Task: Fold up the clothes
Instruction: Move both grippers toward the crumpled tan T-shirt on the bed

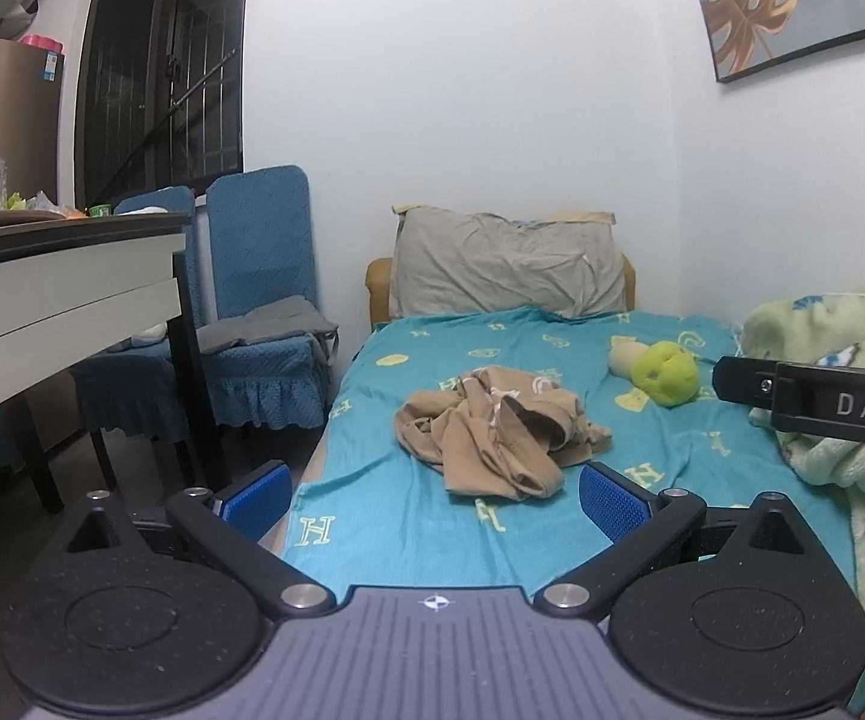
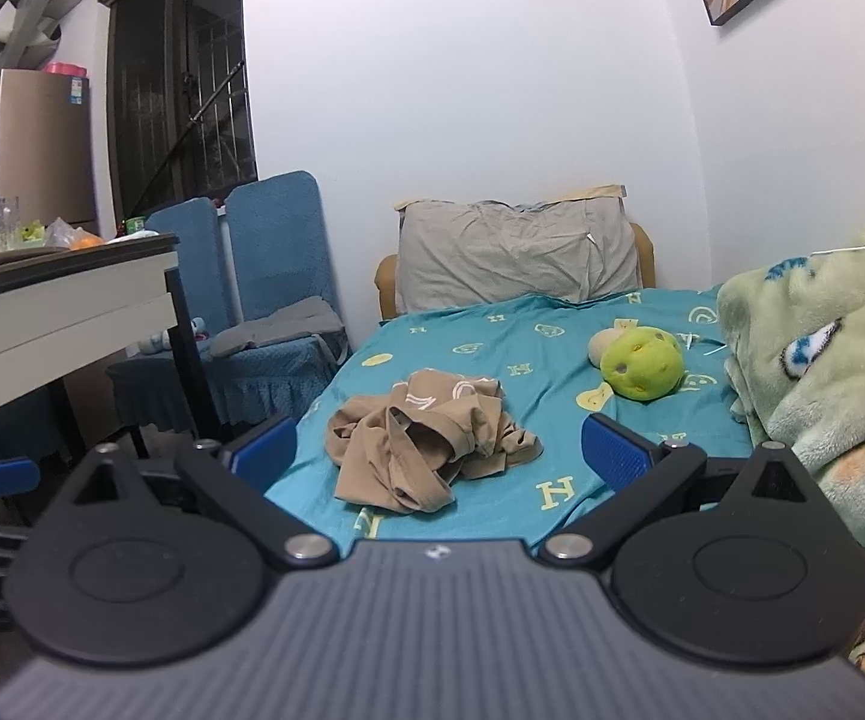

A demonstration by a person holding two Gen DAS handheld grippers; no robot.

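Left wrist view, crumpled tan garment (image 1: 495, 429) unreadable in shape, both hand-held grippers (image 1: 432, 498) (image 2: 438, 456) wide open, empty.

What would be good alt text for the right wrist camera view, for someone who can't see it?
A crumpled tan garment lies unfolded on a teal bedsheet, just beyond the open, empty right claw with blue pads. A green plush toy sits farther back to the right, a grey pillow stands at the head of the bed, and a pale green blanket is heaped at the right edge.

Grey pillow (image 1: 507, 264), green plush toy (image 1: 663, 373), blue chairs (image 1: 258, 276), table (image 1: 66, 276)
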